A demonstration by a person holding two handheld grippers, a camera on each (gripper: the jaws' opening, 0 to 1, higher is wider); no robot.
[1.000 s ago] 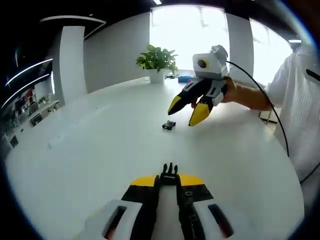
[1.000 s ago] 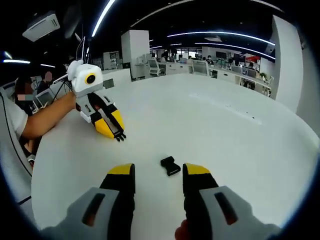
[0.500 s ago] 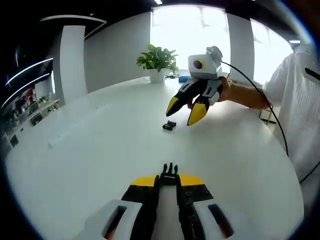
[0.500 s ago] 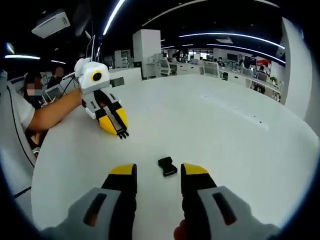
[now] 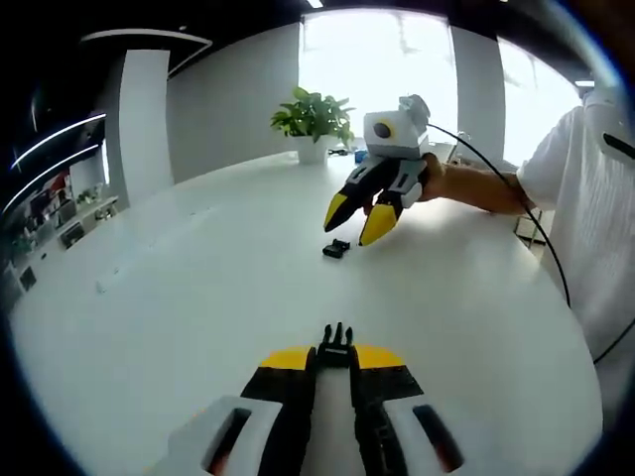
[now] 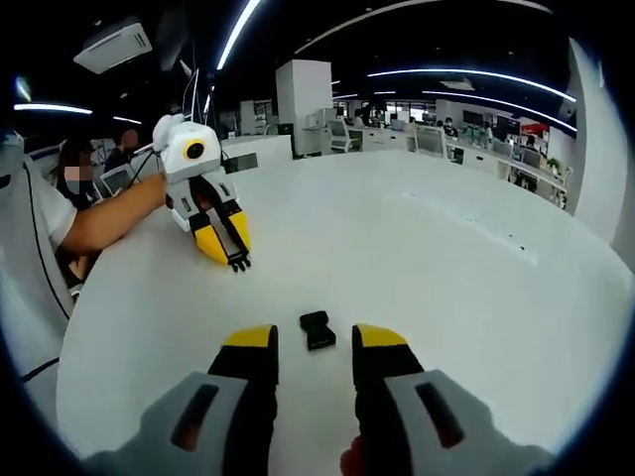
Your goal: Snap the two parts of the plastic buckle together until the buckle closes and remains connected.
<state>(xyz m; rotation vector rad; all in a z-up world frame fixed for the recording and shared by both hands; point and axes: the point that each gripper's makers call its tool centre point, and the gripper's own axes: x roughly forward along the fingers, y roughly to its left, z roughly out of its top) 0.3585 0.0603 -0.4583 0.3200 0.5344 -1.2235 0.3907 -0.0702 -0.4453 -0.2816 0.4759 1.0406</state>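
So right up close in the left gripper view, your left gripper (image 5: 337, 359) has its jaws pinched together on the pronged buckle half (image 5: 337, 342), prongs poking out past the tips, so that piece is sorted. The other piece, the socket half (image 6: 317, 330), is lying loose on the white table (image 6: 476, 297), well in from any edge, and in the right gripper view it sits just past your right gripper (image 6: 316, 339), in line with the gap between the yellow tips. Those jaws are spread apart with nothing in them. Looks to me like you're at the pick-up step for the second half. Next you'd want to drop the tips either side of it and close, keeping its open end facing the prongs. Far behind, there's a potted plant (image 5: 313, 119) near the table's far edge.
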